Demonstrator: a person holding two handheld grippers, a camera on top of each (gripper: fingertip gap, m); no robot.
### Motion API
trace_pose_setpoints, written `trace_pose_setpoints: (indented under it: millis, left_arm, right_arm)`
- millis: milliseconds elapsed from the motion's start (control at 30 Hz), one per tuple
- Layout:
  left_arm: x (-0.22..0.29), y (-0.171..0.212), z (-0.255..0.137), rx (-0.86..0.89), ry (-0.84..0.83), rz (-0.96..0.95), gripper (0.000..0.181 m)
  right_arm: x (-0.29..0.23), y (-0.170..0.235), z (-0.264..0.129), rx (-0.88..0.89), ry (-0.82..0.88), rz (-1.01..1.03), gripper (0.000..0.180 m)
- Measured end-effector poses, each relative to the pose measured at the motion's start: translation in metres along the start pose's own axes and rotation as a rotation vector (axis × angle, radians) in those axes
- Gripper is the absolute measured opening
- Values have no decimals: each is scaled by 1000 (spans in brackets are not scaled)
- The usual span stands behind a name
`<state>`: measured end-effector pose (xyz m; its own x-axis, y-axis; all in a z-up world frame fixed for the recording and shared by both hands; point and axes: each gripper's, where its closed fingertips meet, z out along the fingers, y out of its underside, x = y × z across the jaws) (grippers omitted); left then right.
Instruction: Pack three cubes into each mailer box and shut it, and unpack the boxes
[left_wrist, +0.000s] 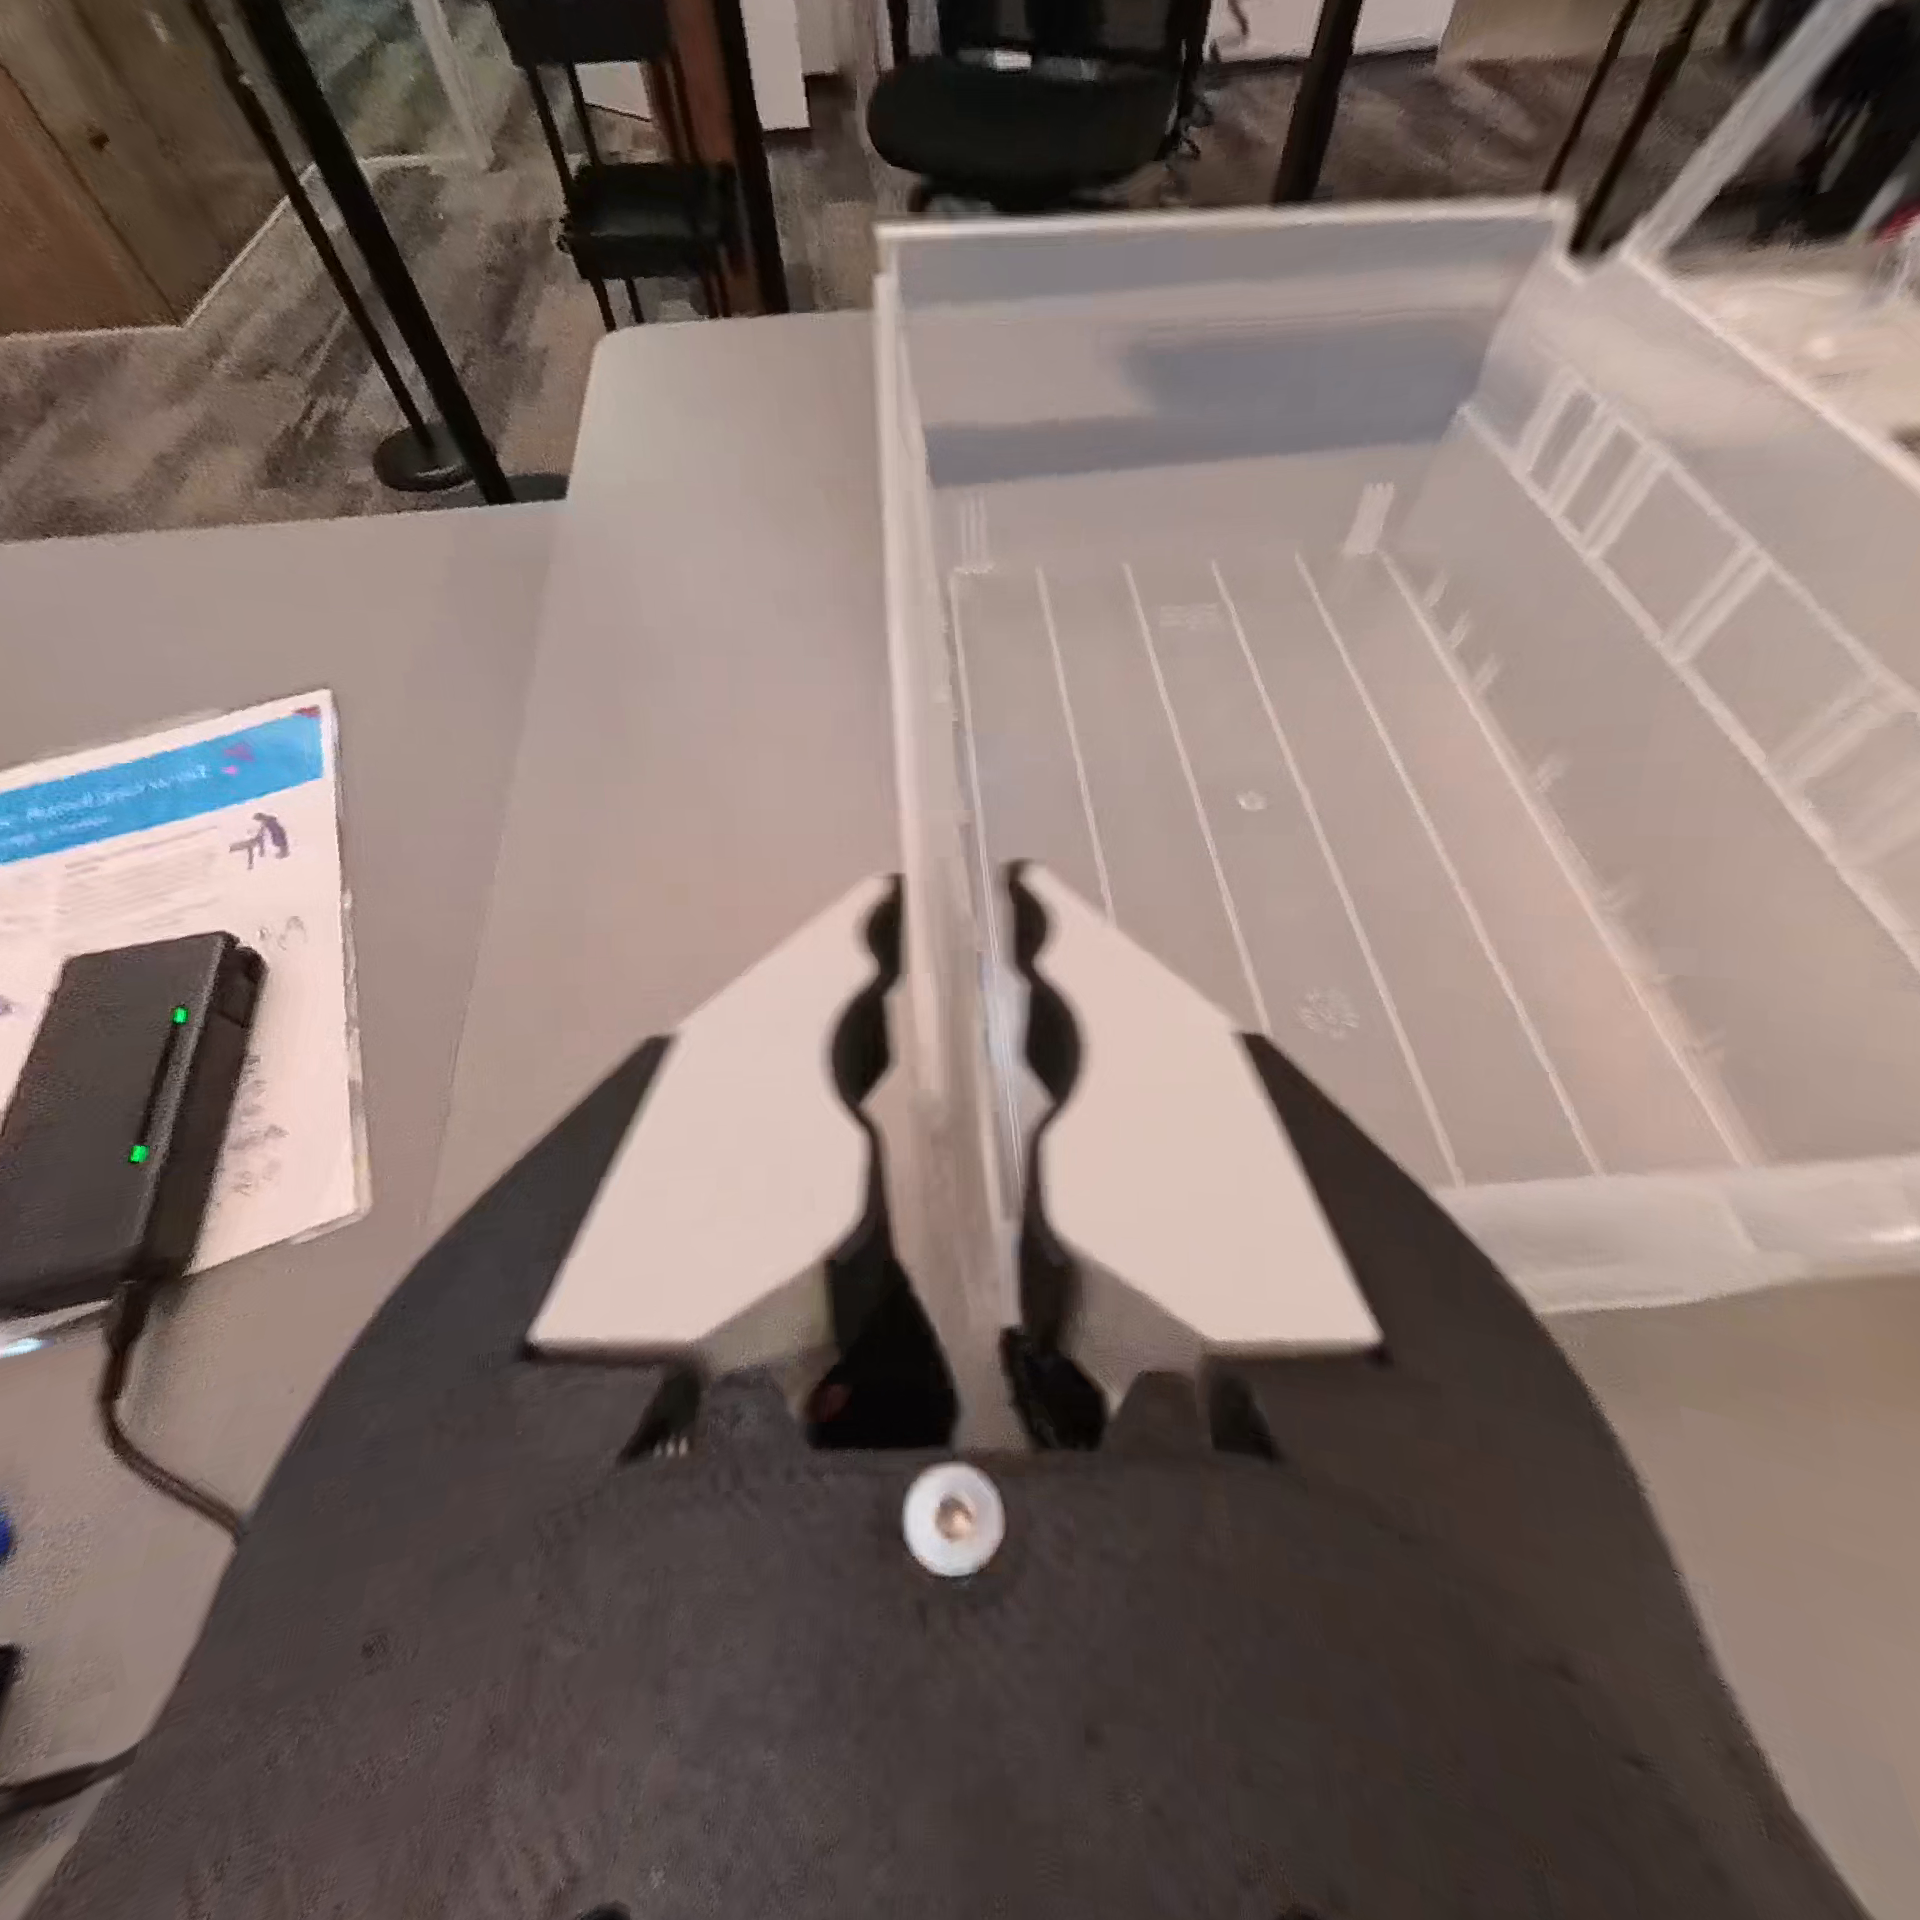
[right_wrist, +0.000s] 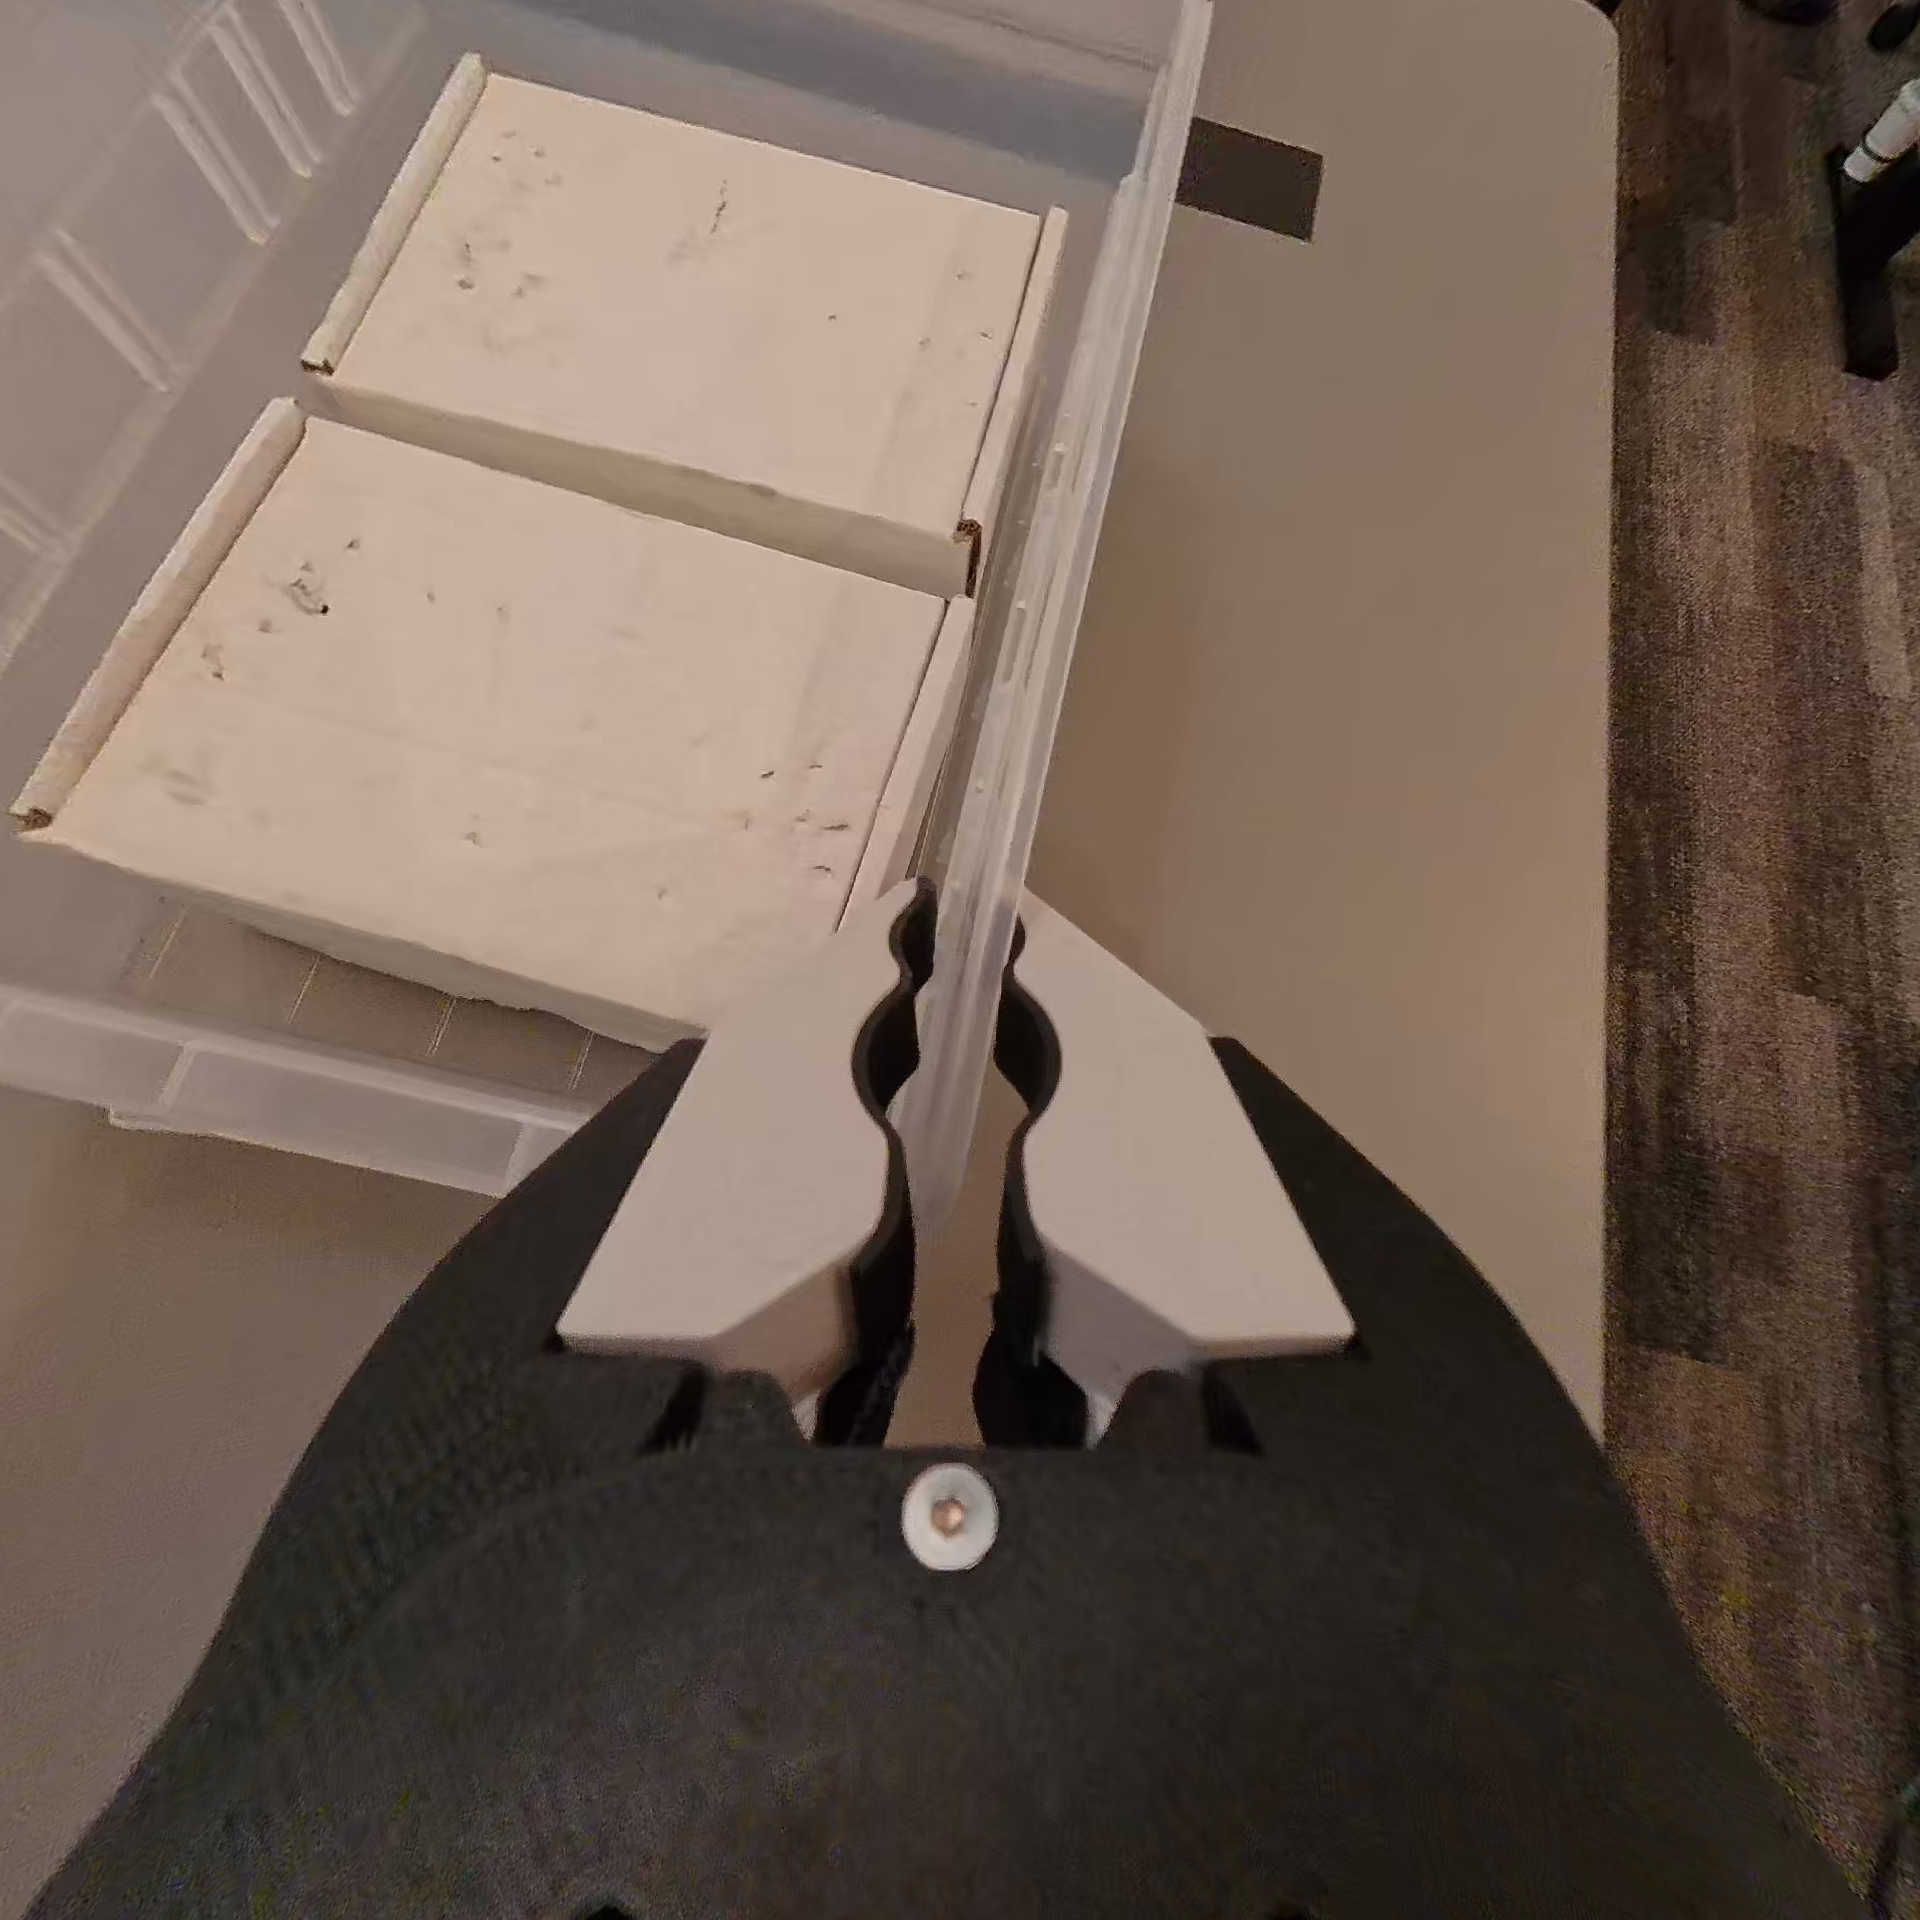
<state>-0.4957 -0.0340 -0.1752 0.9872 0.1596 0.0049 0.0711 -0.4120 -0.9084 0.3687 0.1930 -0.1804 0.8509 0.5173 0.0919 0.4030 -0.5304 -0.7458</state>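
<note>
In the left wrist view my left gripper (left_wrist: 956, 883) is shut on the left wall (left_wrist: 920, 623) of a clear plastic bin; the part of that bin I see holds nothing. In the right wrist view my right gripper (right_wrist: 971, 899) is shut on the right wall (right_wrist: 1081, 468) of a clear bin. Two closed white mailer boxes lie flat inside it, one far (right_wrist: 675, 312) and one near (right_wrist: 499, 727), side by side against that wall. No cubes are in view. I cannot tell whether both views show one bin.
The bins stand on a grey table (left_wrist: 675, 623). A printed leaflet (left_wrist: 229, 821) and a black device with green lights (left_wrist: 114, 1101) and its cable lie left. Another clear bin (left_wrist: 1787, 291) is far right. A black tape patch (right_wrist: 1252, 177) marks the table; carpet (right_wrist: 1766, 935) lies beyond its right edge.
</note>
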Motion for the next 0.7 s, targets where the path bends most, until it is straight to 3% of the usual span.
trace_pose_setpoints:
  millis: [33,67,300,400,700]
  left_arm:
    - [-2,-1,3,11,14,-38,5]
    - [-2,-2,5,15,24,-64,3]
    - [0,-5,2,45,32,-90,2]
    - [2,-9,-9,119,60,-166,3]
    - [13,-17,-49,220,52,-155,2]
  right_arm:
    - [-6,-1,0,8,-8,2,6]
    - [-13,-2,0,14,-15,4,6]
    - [-63,-11,3,60,-48,20,5]
    - [-86,-17,6,80,-75,30,5]
    - [-162,-44,25,146,-144,7,5]
